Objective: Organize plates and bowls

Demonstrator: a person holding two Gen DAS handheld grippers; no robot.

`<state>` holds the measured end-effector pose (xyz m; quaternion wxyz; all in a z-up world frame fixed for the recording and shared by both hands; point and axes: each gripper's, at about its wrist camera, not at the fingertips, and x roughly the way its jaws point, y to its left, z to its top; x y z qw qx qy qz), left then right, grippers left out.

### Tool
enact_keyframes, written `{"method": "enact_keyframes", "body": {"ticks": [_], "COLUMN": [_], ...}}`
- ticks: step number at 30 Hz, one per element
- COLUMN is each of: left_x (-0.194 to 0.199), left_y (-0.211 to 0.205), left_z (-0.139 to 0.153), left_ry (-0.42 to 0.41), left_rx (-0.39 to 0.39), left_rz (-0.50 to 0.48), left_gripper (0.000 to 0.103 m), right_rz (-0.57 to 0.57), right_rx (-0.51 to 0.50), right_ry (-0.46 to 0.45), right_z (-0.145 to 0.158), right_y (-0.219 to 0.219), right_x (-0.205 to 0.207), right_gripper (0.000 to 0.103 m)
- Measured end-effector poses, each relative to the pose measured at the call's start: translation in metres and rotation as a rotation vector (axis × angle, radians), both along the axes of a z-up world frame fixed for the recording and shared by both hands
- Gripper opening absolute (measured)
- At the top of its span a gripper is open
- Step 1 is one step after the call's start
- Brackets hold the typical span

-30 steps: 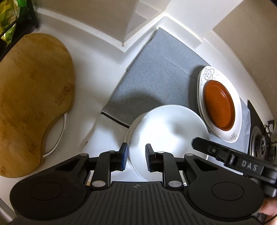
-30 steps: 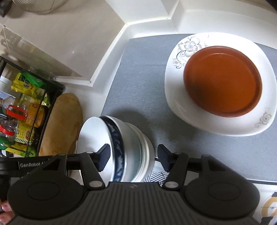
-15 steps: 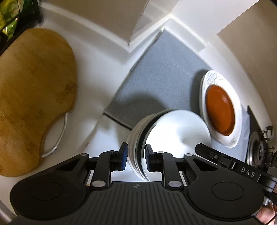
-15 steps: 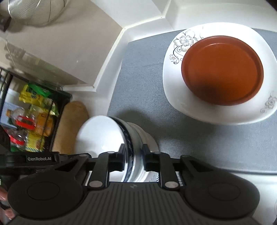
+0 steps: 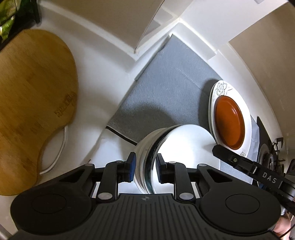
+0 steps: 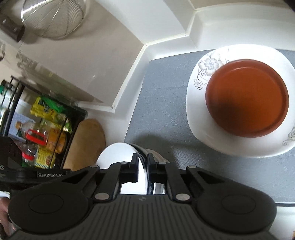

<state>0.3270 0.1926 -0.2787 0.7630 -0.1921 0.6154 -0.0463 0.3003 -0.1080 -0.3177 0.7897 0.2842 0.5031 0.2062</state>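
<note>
A stack of white bowls [image 5: 180,147], one with a dark blue rim, is held between both grippers above the front edge of the grey mat [image 5: 166,92]. My left gripper [image 5: 145,166] is shut on the stack's rim on one side. My right gripper [image 6: 142,167] is shut on the rim of the bowl stack [image 6: 118,153] on the opposite side. A brown plate [image 6: 247,97] lies on a white flowered plate [image 6: 208,129] at the right of the grey mat [image 6: 162,103]; in the left wrist view the brown plate [image 5: 229,121] lies on the flowered plate [image 5: 221,88].
A wooden cutting board [image 5: 33,103] lies on the white counter at left. A black rack with food packets and bottles [image 6: 42,127] stands beyond it. A metal strainer [image 6: 53,16] hangs on the wall. A stove burner [image 5: 269,158] is at the far right.
My right gripper closed from wide open onto the bowl stack's rim. The stack has lifted and tilted, and both grippers have risen from the counter.
</note>
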Motion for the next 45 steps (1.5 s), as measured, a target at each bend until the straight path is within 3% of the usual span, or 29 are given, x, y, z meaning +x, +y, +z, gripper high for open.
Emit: {"method": "enact_keyframes", "body": {"ticks": [2,7,13,15,16,17,19,27,32,33,34,39,42,44,45], "left_x": [0.001,-0.003,0.002,0.003,0.003,0.003,0.003,0.004,0.004,0.004,0.003,-0.004,-0.005,-0.005,-0.006], "left_y": [-0.001,-0.005,-0.003,-0.003,-0.003,-0.003,-0.003,-0.004,-0.008,-0.008,-0.008,-0.007,-0.003,-0.001,-0.002], "left_z": [-0.008,-0.01,-0.034,-0.037,-0.037,-0.037,-0.038,-0.05,-0.058,-0.059,-0.059,-0.046,-0.043,-0.044,-0.042], "left_ry": [0.031,0.009,0.077,0.082,0.081,0.081,0.078,0.096,0.082,0.079,0.074,0.054,0.045,0.052,0.051], "left_rx": [-0.012,0.017,0.003,-0.01,-0.01,-0.009,-0.01,-0.047,-0.071,-0.09,-0.116,-0.096,-0.095,-0.097,-0.094], "left_rz": [0.007,-0.017,0.0,0.005,0.003,0.001,-0.004,-0.01,-0.032,-0.034,-0.036,-0.068,-0.074,-0.057,-0.065], "left_gripper": [0.025,0.029,0.05,0.051,0.052,0.052,0.052,0.066,0.076,0.072,0.066,0.043,0.038,0.037,0.037], "right_rz": [0.001,-0.016,-0.054,-0.068,-0.076,-0.078,-0.067,-0.044,-0.053,-0.059,-0.067,-0.072,-0.083,-0.112,-0.117], "right_rx": [-0.003,0.071,0.165,0.127,0.108,0.113,0.153,0.147,0.227,0.207,0.176,0.176,0.196,0.238,0.247], "right_ry": [-0.004,0.008,0.033,0.043,0.03,0.007,-0.014,0.117,0.191,0.187,0.191,0.18,0.163,0.135,0.146], "right_z": [0.001,-0.006,-0.015,-0.01,-0.006,-0.003,-0.004,-0.049,-0.077,-0.078,-0.079,-0.074,-0.071,-0.066,-0.067], "right_y": [0.002,-0.008,-0.018,-0.018,-0.018,-0.02,-0.023,-0.006,0.005,0.005,0.005,-0.001,-0.004,-0.012,-0.016], "right_x": [-0.003,-0.009,-0.012,-0.013,-0.014,-0.018,-0.022,-0.023,-0.027,-0.029,-0.031,-0.037,-0.04,-0.041,-0.039], "right_gripper": [0.011,0.015,0.02,0.049,0.079,0.094,0.094,0.094,0.089,0.085,0.073,0.06,0.058,0.046,0.046]}}
